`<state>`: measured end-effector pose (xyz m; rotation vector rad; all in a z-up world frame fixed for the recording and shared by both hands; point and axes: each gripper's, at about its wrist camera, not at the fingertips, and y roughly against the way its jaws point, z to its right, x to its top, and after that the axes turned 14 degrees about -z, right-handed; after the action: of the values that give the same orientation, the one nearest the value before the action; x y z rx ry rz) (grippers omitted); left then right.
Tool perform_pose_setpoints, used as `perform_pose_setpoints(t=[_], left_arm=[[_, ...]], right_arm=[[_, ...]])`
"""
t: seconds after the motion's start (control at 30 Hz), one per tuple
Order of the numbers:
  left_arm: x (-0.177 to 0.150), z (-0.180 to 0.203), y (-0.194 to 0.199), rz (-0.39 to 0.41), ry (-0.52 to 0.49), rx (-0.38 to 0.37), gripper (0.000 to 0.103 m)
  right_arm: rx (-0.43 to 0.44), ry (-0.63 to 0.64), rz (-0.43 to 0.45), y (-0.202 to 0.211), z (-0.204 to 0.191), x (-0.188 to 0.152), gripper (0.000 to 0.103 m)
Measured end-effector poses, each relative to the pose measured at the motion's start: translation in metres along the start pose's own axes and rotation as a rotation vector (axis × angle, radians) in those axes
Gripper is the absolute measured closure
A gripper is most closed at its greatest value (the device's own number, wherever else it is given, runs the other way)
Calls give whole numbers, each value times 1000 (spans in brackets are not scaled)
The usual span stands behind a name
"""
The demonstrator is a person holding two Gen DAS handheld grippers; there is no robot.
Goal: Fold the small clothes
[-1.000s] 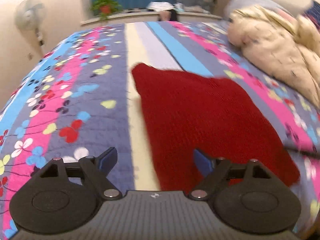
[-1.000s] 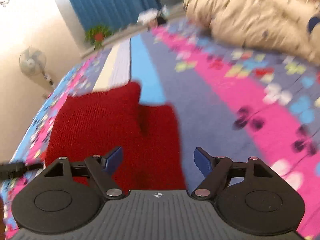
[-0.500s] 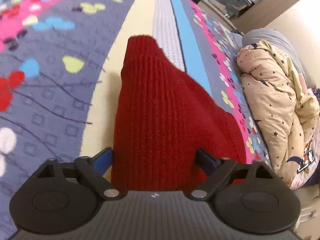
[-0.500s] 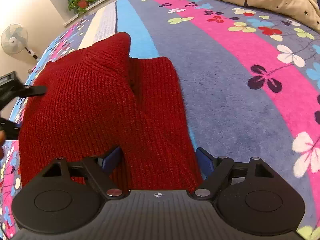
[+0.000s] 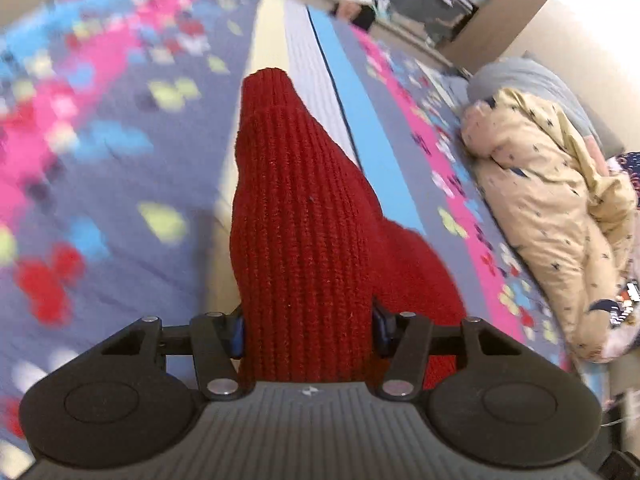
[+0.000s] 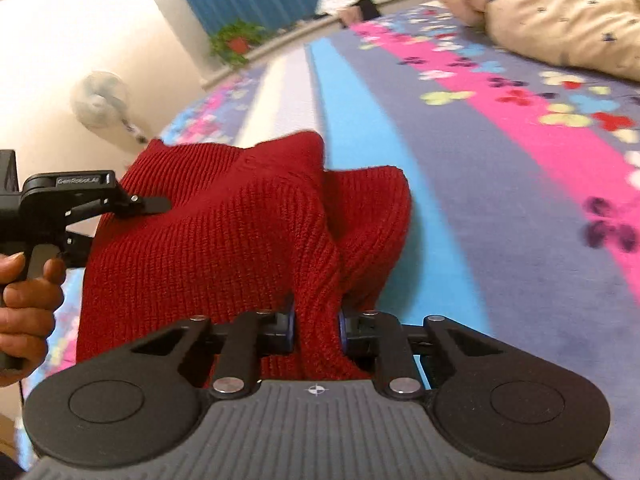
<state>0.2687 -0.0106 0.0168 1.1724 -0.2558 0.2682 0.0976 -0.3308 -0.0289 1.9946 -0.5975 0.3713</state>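
Home bedroom: floral striped bedspread (image 6: 500, 152); rumpled cream duvet (image 5: 552, 208) heaped on it; fan (image 6: 102, 100), potted plant (image 6: 236, 42) beyond.

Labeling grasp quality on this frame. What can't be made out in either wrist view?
- Left wrist view: the red knit garment bunches between the left gripper fingers, hiding the pad contact and the edge held.
- Left wrist view: bedspread print smeared by motion blur.
- Right wrist view: the right gripper is clamped on a fold; the near hem is cut off behind the gripper body.
- Either view: garment type unclear, since it is bunched.
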Motion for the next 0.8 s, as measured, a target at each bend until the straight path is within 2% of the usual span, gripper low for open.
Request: perform_pose_setpoints(t=[0.1,0.2,0.3,0.33,0.37,0.43,0.47,0.5,0.53,0.57,0.63,0.7,0.73,0.77,0.8], left_arm=[[20,-28,31,41,-14,60,42],[39,-67,52,38,9,97,40],[52,-111,59,-20,78,124,35],[53,-124,58,-53,121,145,35],[50,-132,59,-77,147,201,37],[40,-130,75,-12,85,318,36],[31,-125,87,38,44,363,36],[22,-123,96,72,23,375,36],[8,-118,104,102,-7,355,36],[-5,-112,107,102,-49,326,37],[-32,-102,99,84,-124,316,43],[-60,-99,68,-13,-199,335,46],[-73,-97,49,-52,-225,366,42],[-83,-94,42,-46,-249,410,42],[-88,-90,43,-27,-254,421,42]], right_arm=[[82,73,25,-19,-37,6,84],[132,119,10,-42,-65,10,84],[149,136,-27,-67,-84,10,84],[127,136,-54,-77,-87,8,84],[105,132,-79,-84,-89,6,84],[103,126,-112,-92,-91,2,84],[75,144,-108,-91,-95,2,84],[54,164,-116,-90,-98,2,84],[56,168,-120,-89,-98,3,84],[65,161,-124,-88,-96,4,84],[74,149,-131,-88,-94,2,84],[72,144,-137,-88,-93,-1,81],[66,140,-142,-87,-92,0,77],[61,131,-151,-89,-91,1,71],[53,119,-159,-90,-89,2,67]])
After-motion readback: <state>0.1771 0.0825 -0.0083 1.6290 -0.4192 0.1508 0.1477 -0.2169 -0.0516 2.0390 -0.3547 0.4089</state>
